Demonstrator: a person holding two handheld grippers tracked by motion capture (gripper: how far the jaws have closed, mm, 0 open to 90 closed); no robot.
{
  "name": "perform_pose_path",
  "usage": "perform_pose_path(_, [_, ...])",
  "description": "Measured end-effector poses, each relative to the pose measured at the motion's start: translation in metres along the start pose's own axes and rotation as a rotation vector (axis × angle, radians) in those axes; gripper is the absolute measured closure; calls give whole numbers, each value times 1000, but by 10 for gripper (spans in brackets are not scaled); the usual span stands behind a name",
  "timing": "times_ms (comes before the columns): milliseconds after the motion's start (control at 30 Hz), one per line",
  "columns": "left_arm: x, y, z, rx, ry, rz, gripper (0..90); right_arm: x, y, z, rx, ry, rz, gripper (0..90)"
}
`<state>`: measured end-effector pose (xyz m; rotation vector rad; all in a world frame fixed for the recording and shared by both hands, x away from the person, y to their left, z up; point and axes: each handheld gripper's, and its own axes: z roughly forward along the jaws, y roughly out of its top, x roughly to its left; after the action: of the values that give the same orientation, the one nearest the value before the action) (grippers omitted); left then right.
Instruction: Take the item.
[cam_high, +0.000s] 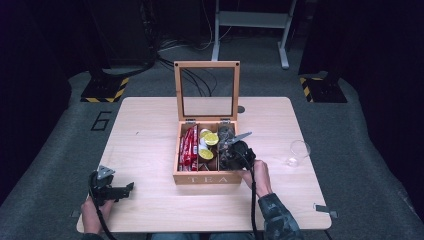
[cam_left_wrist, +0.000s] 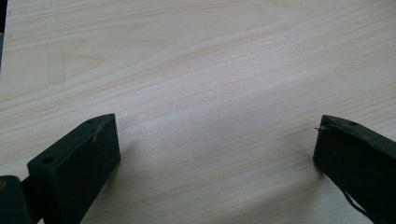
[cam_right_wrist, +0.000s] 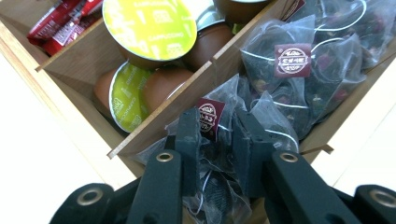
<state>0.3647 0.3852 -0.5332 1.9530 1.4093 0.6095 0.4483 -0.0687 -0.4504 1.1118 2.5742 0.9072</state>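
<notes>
Reaching into the right compartment of the wooden tea box (cam_high: 207, 178) at the centre of the high view, the right gripper (cam_right_wrist: 219, 140) has its jaws closed on a clear tea bag (cam_right_wrist: 212, 122) with a maroon tag (more bags lie heaped behind it). Yellow-lidded capsules (cam_right_wrist: 148, 25) fill the middle compartment, red packets (cam_high: 188, 145) the left. At lower left, the left gripper (cam_left_wrist: 217, 149) rests on bare table (cam_left_wrist: 210, 70), jaws wide apart. A glass (cam_high: 299, 150) stands at right.
</notes>
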Motion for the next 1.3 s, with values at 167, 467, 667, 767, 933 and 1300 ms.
perform_pose_path(167, [0,0,0,2,-1,0,3,-2,0,-6,-22,8,4,735])
perform_pose_path(467, [0,0,0,3,-2,0,3,-3,0,-16,-62,-4,12,743])
perform_pose_path(667, [0,0,0,4,-2,0,3,-2,4,-23,-78,-6,1,750])
perform_pose_path(767, [0,0,0,4,-2,0,3,-2,6,-27,-88,3,-4,753])
perform_pose_path(933, [0,0,0,-1,0,-1,3,-3,7,-31,-102,0,-9,756])
perform_pose_path(1300, [0,0,0,3,-2,0,3,-4,12,-43,-120,-12,-13,763])
